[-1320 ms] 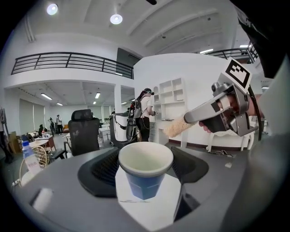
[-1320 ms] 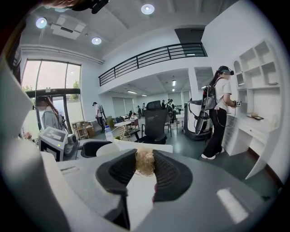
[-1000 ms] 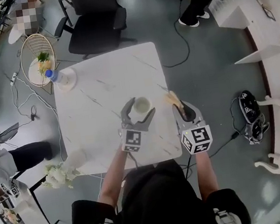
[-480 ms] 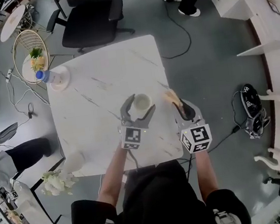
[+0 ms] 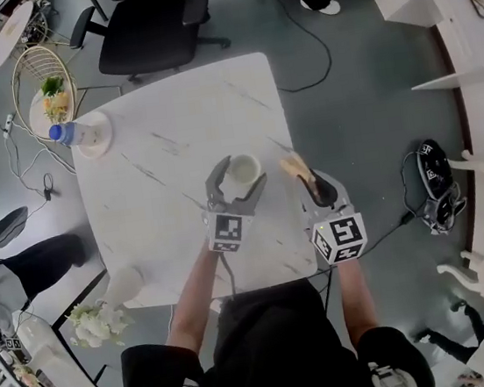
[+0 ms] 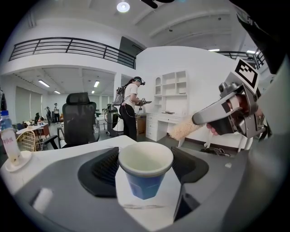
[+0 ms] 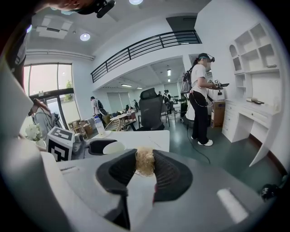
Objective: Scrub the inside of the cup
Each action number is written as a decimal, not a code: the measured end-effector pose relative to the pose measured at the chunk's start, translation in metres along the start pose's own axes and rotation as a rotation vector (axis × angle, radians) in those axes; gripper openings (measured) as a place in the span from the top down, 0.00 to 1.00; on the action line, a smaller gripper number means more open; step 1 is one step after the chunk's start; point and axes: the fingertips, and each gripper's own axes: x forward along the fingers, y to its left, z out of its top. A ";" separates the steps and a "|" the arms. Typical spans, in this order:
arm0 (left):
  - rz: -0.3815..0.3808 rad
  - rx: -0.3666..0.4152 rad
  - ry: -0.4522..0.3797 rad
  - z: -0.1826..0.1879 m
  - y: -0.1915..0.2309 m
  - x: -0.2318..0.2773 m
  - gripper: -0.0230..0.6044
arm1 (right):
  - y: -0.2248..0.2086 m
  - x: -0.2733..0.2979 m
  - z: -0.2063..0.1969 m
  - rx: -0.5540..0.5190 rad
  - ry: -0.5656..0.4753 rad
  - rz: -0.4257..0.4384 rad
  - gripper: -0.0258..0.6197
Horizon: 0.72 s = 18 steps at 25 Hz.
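Observation:
A blue paper cup point(image 5: 242, 169) with a white inside stands upright on the white marble table point(image 5: 160, 172). My left gripper point(image 5: 240, 180) holds it, and the cup's rim touches both pads. In the left gripper view the cup point(image 6: 145, 181) is empty and fills the gap of the left gripper point(image 6: 145, 165). My right gripper point(image 5: 313, 186) is shut on a tan fibrous scrubber point(image 5: 296, 169), whose tip sticks out beyond the jaws to the right of the cup and apart from it. The right gripper view shows the scrubber point(image 7: 145, 160) squeezed between the pads of the right gripper point(image 7: 145, 165).
A water bottle point(image 5: 64, 134) stands on a saucer at the table's far left corner. White flowers point(image 5: 100, 322) sit by the near left corner. A black office chair point(image 5: 158, 22) is beyond the table. A person point(image 6: 132, 108) stands further off.
The head view has shifted a little, so the table sits lower left in the frame. Both grippers keep their hold and their places by the cup.

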 end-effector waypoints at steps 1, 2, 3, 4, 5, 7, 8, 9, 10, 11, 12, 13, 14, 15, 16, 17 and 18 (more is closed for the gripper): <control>-0.001 -0.002 0.005 -0.003 0.001 0.002 0.37 | -0.001 0.003 0.000 -0.002 0.003 -0.001 0.79; -0.003 -0.004 0.009 -0.005 0.002 0.005 0.37 | -0.002 0.005 -0.001 -0.001 0.007 -0.001 0.79; -0.005 -0.005 0.013 -0.007 0.002 0.007 0.37 | -0.004 0.007 -0.001 0.000 0.010 -0.001 0.79; -0.007 -0.006 0.018 -0.009 0.003 0.009 0.37 | -0.005 0.009 -0.002 0.002 0.014 -0.001 0.79; -0.008 -0.007 0.022 -0.011 0.003 0.011 0.37 | -0.006 0.011 -0.003 0.004 0.018 -0.001 0.79; -0.009 -0.010 0.029 -0.015 0.004 0.013 0.37 | -0.008 0.014 -0.005 0.007 0.025 -0.001 0.79; -0.008 -0.011 0.033 -0.017 0.004 0.014 0.37 | -0.009 0.015 -0.006 0.008 0.027 -0.001 0.79; -0.007 -0.011 0.037 -0.019 0.003 0.015 0.37 | -0.010 0.016 -0.007 0.009 0.028 0.000 0.79; -0.006 -0.011 0.041 -0.021 0.003 0.016 0.37 | -0.010 0.017 -0.007 0.009 0.029 0.002 0.79; -0.007 -0.012 0.044 -0.022 0.003 0.017 0.37 | -0.011 0.018 -0.008 0.009 0.029 0.003 0.79; -0.007 -0.015 0.046 -0.023 0.002 0.018 0.37 | -0.011 0.019 -0.008 0.009 0.030 0.004 0.79; -0.008 -0.019 0.046 -0.025 0.003 0.019 0.37 | -0.011 0.020 -0.009 0.008 0.031 0.005 0.79; -0.008 -0.023 0.046 -0.026 0.003 0.020 0.37 | -0.011 0.020 -0.010 0.008 0.032 0.006 0.79; -0.009 -0.026 0.046 -0.027 0.003 0.021 0.37 | -0.011 0.021 -0.010 0.008 0.034 0.006 0.79; -0.009 -0.030 0.047 -0.028 0.004 0.022 0.37 | -0.011 0.020 -0.010 0.008 0.035 0.005 0.79; -0.008 -0.033 0.046 -0.028 0.004 0.022 0.37 | -0.012 0.020 -0.011 0.007 0.037 0.004 0.79; -0.007 -0.036 0.045 -0.029 0.005 0.023 0.37 | -0.013 0.019 -0.011 0.006 0.038 0.002 0.79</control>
